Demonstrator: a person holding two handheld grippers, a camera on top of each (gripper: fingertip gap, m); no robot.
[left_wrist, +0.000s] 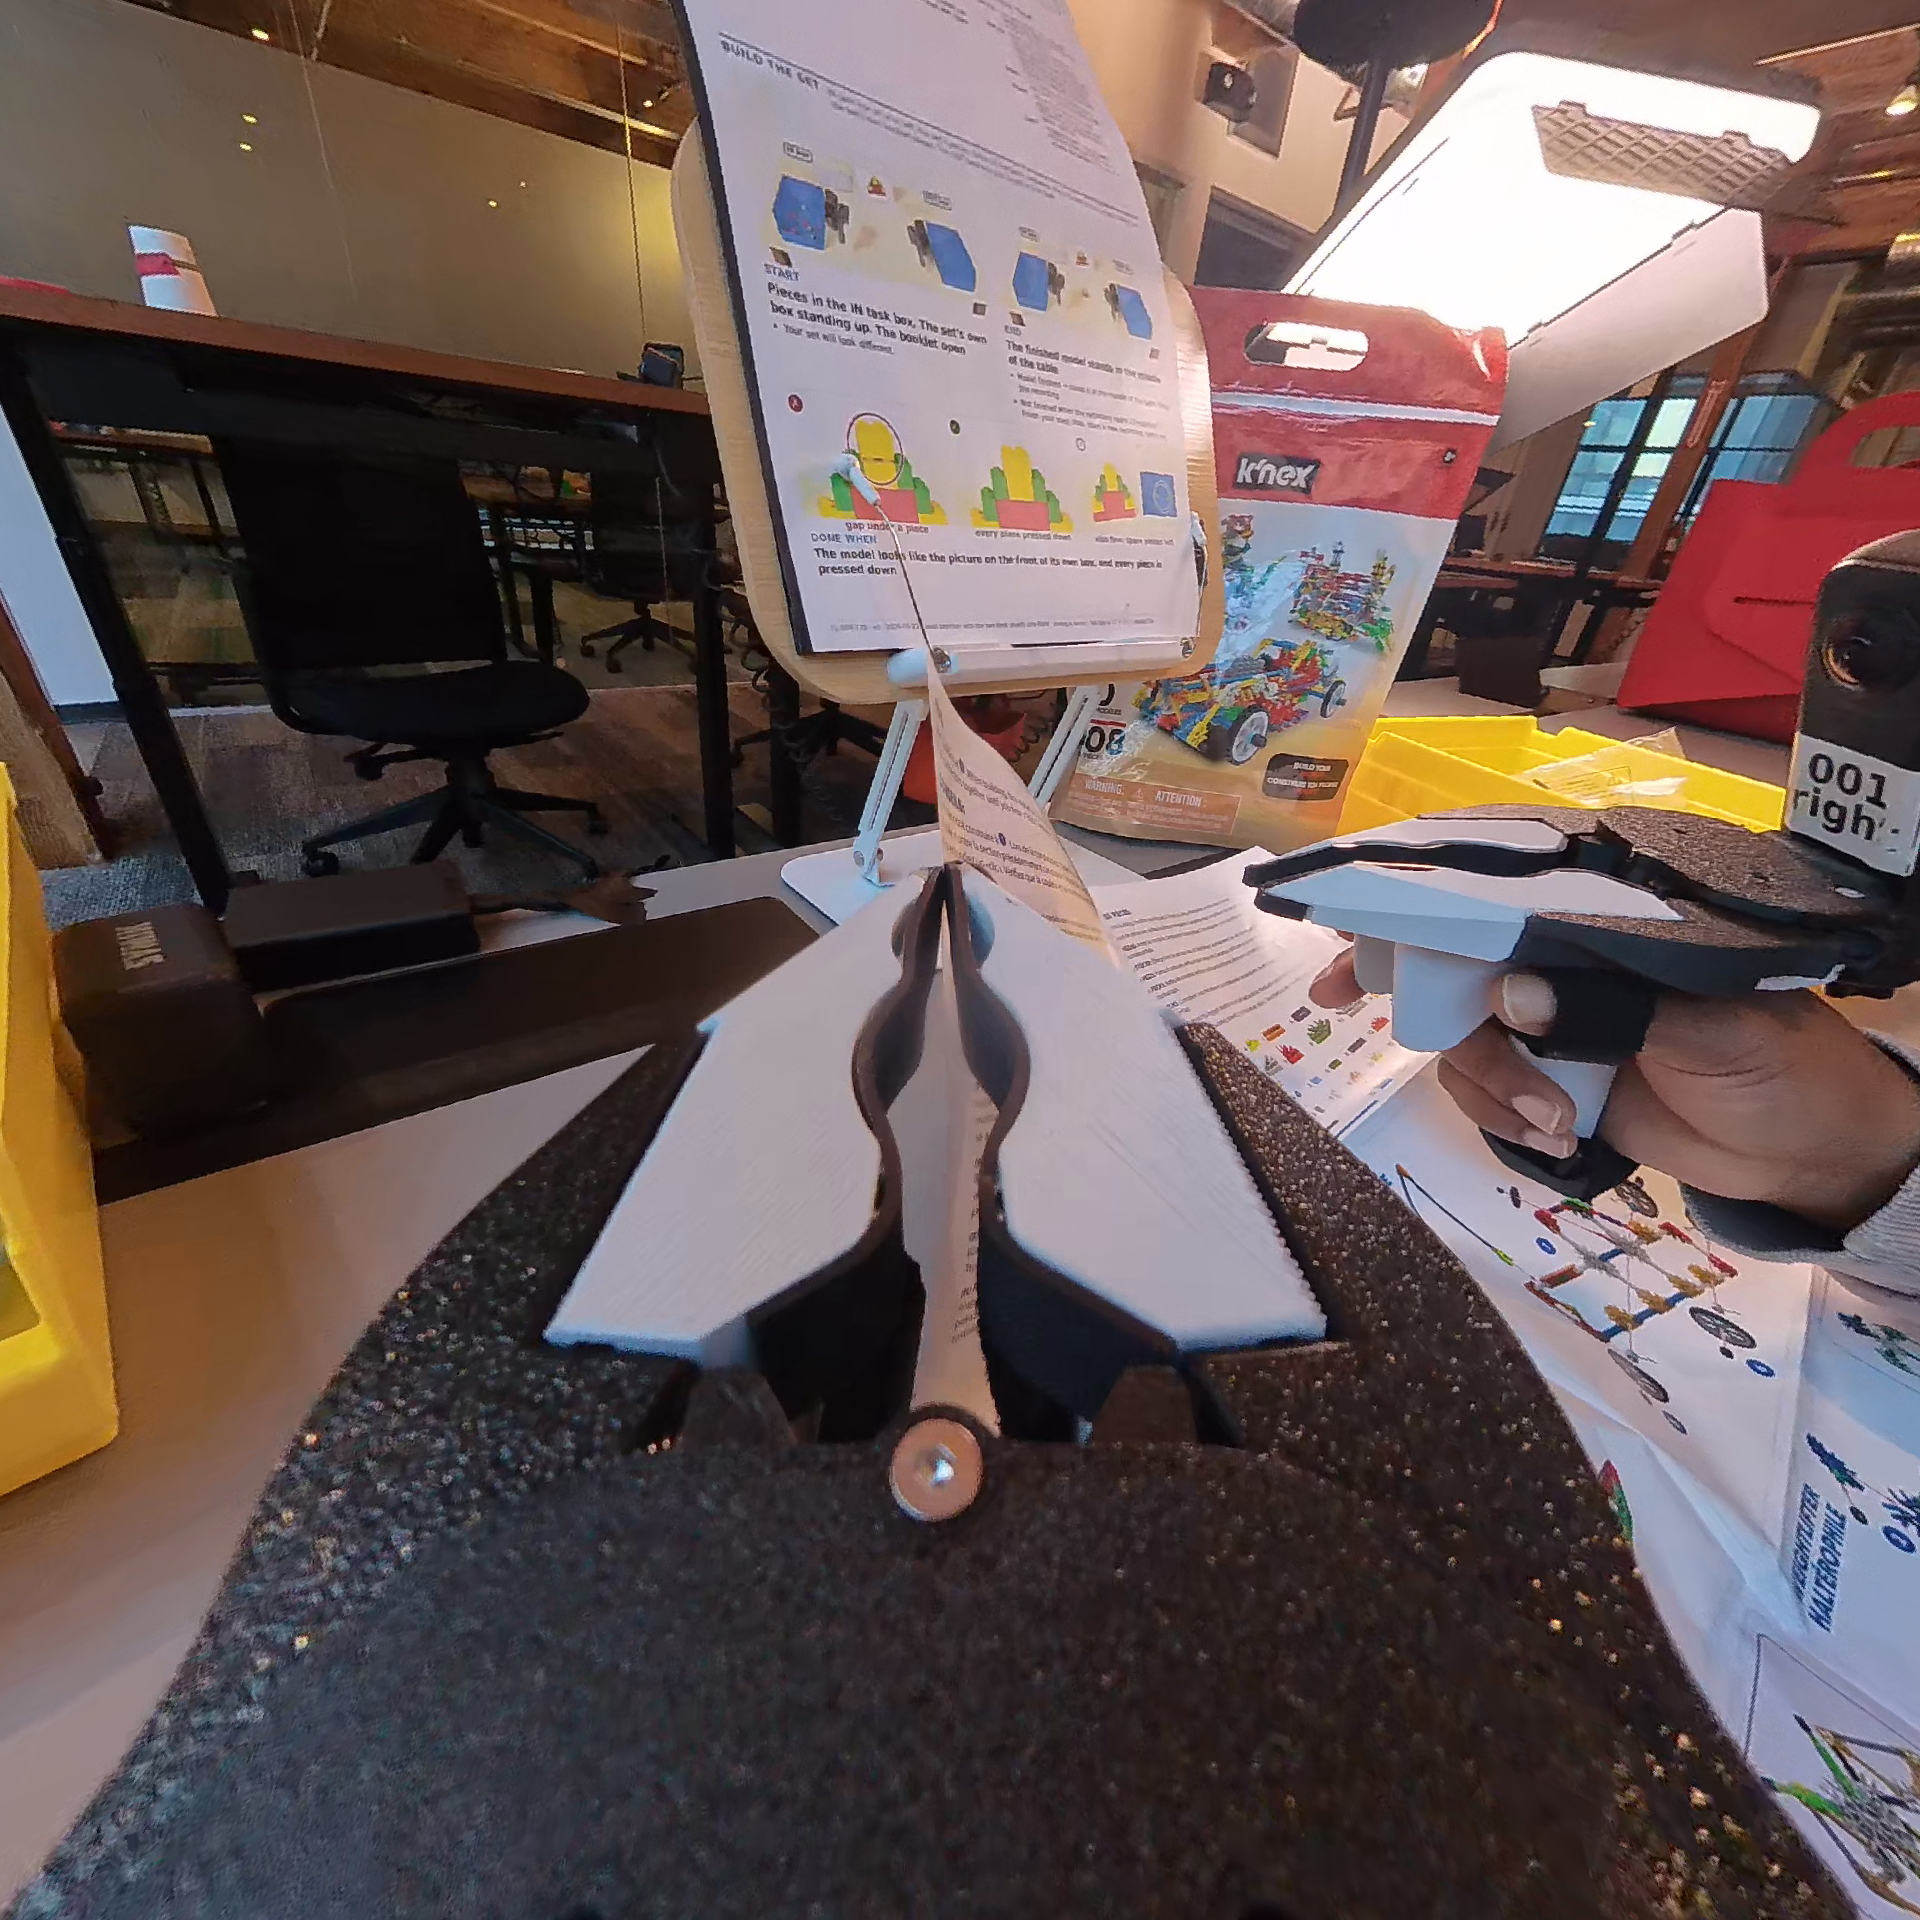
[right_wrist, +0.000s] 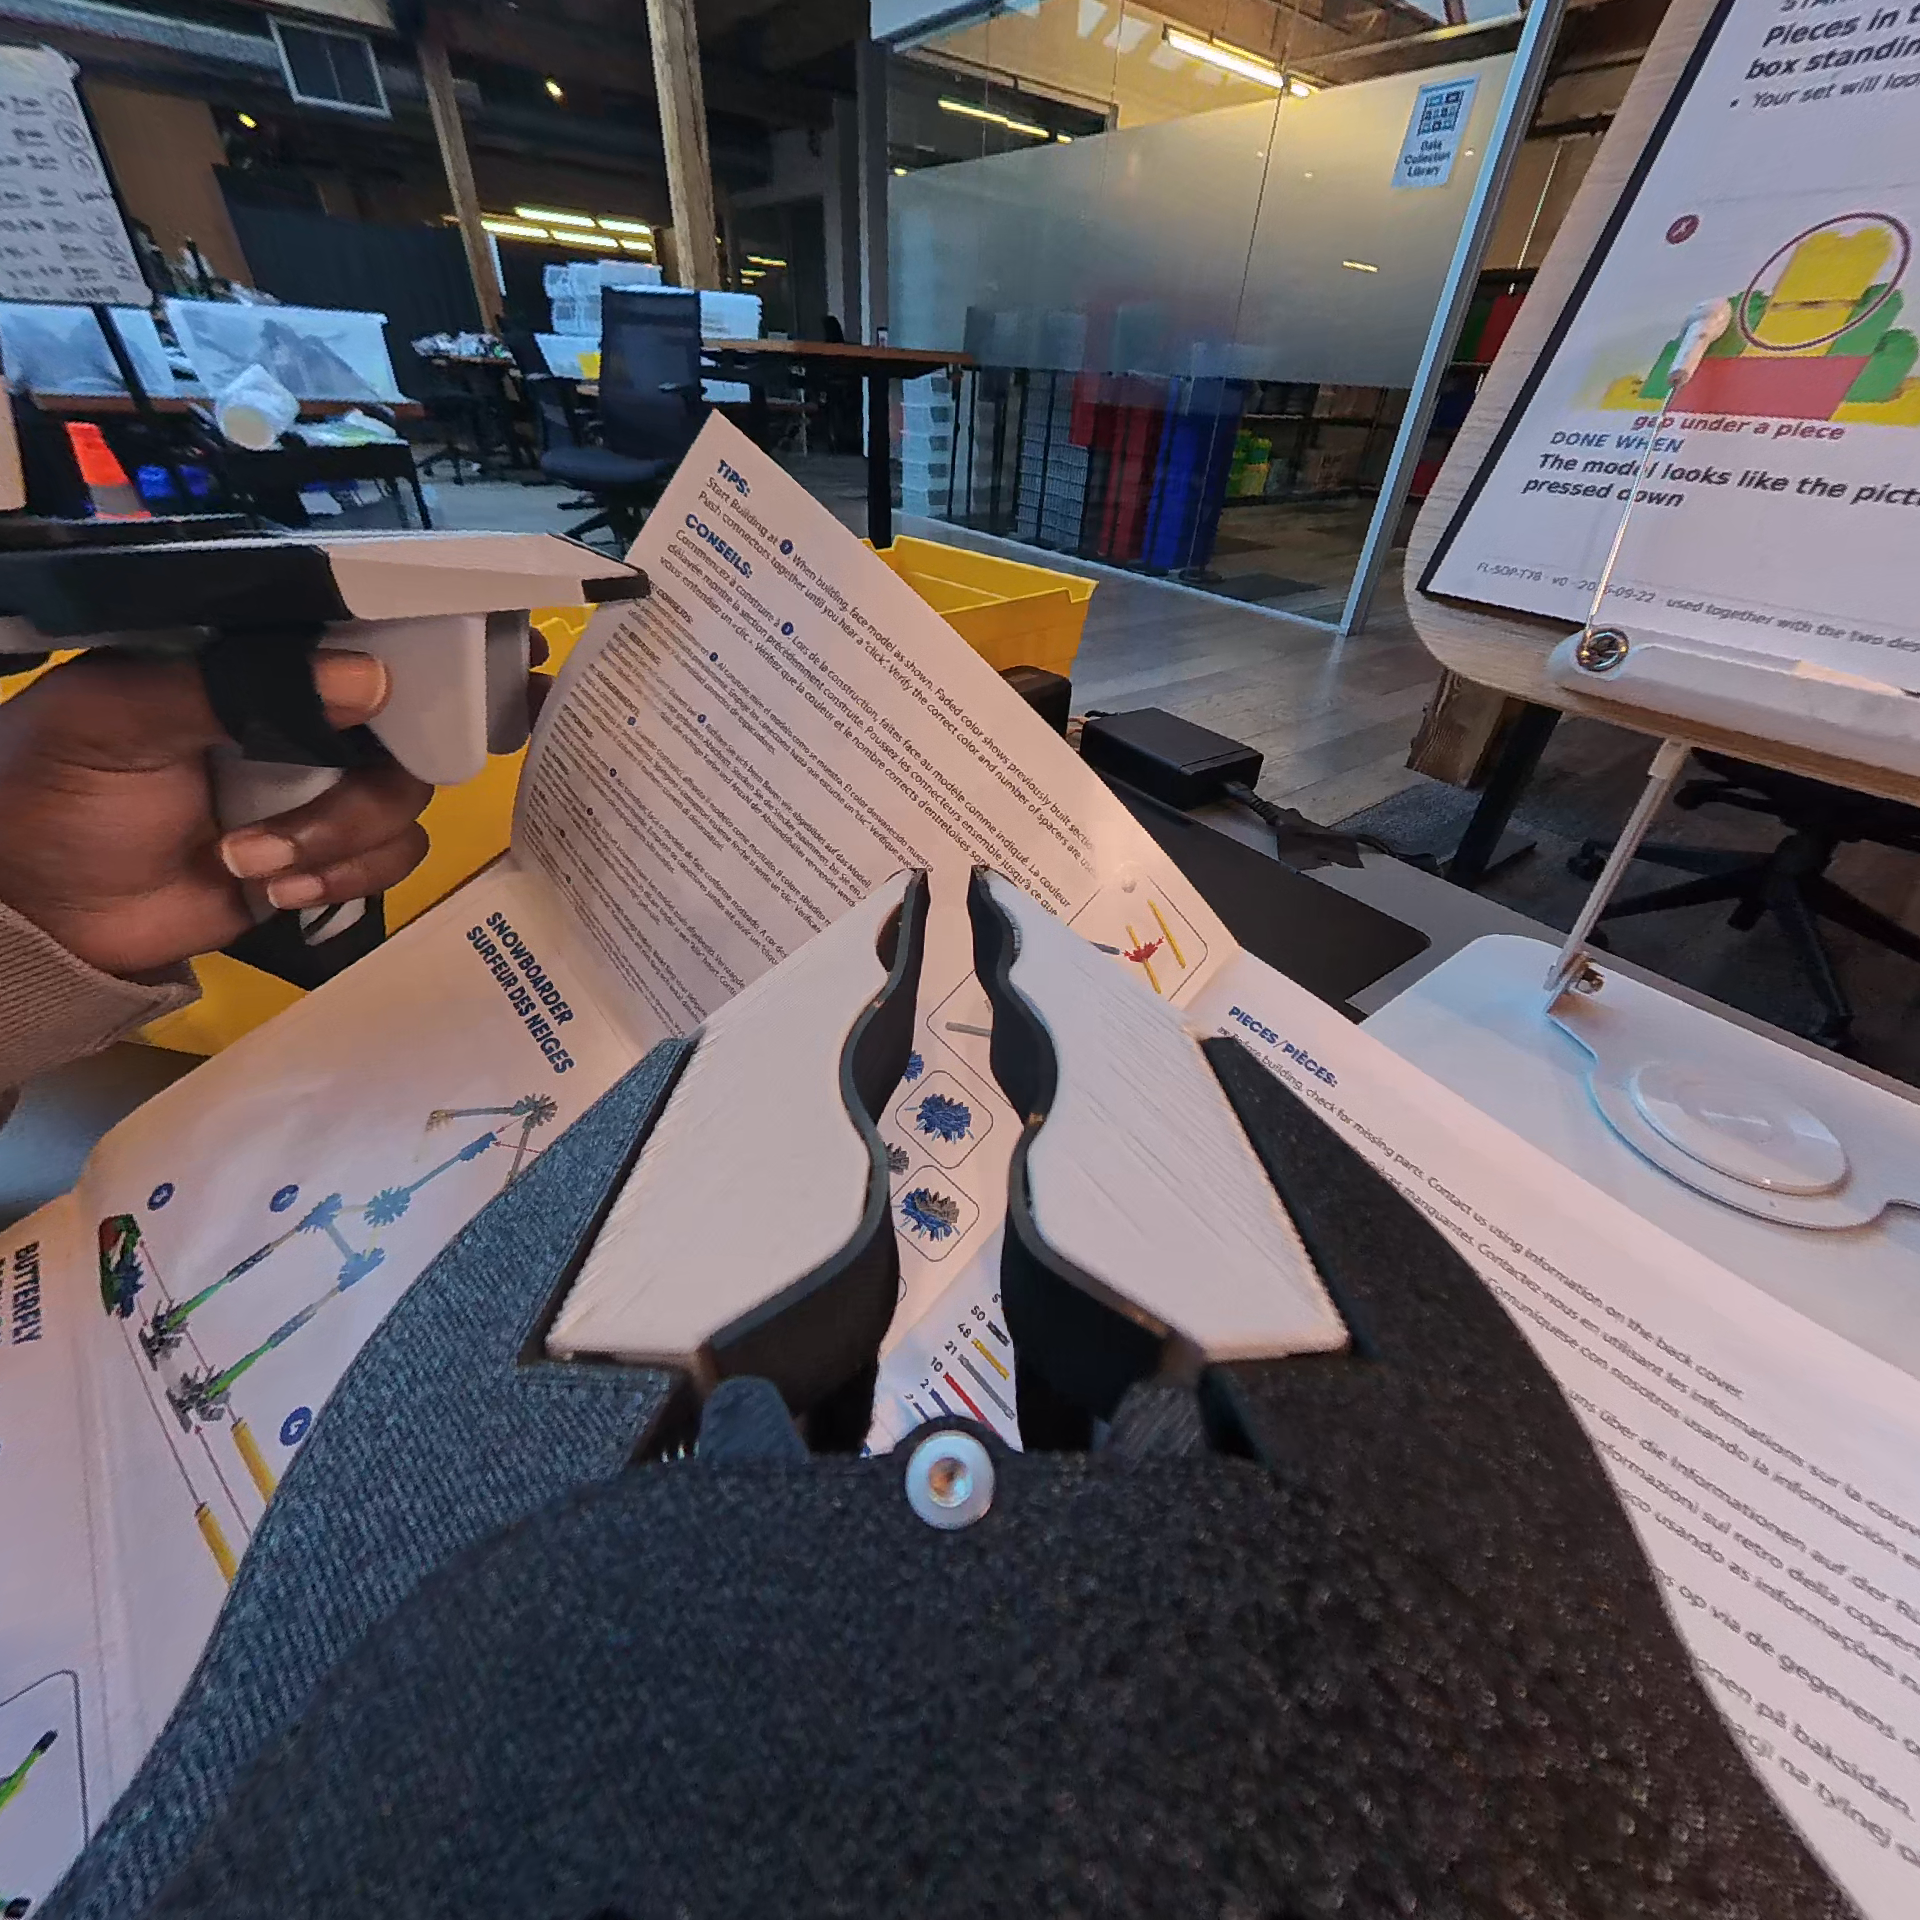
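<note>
My left gripper (left_wrist: 943, 883) pinches one booklet (right_wrist: 790, 748) page; my right gripper (right_wrist: 945, 883), narrowly parted, hovers over it; two yellow bins (left_wrist: 1538, 769) far right.

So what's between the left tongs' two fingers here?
A raised panel of the white printed fold-out instruction sheet, pinched edge-on by the left tongs; the left wrist view shows it.
</note>
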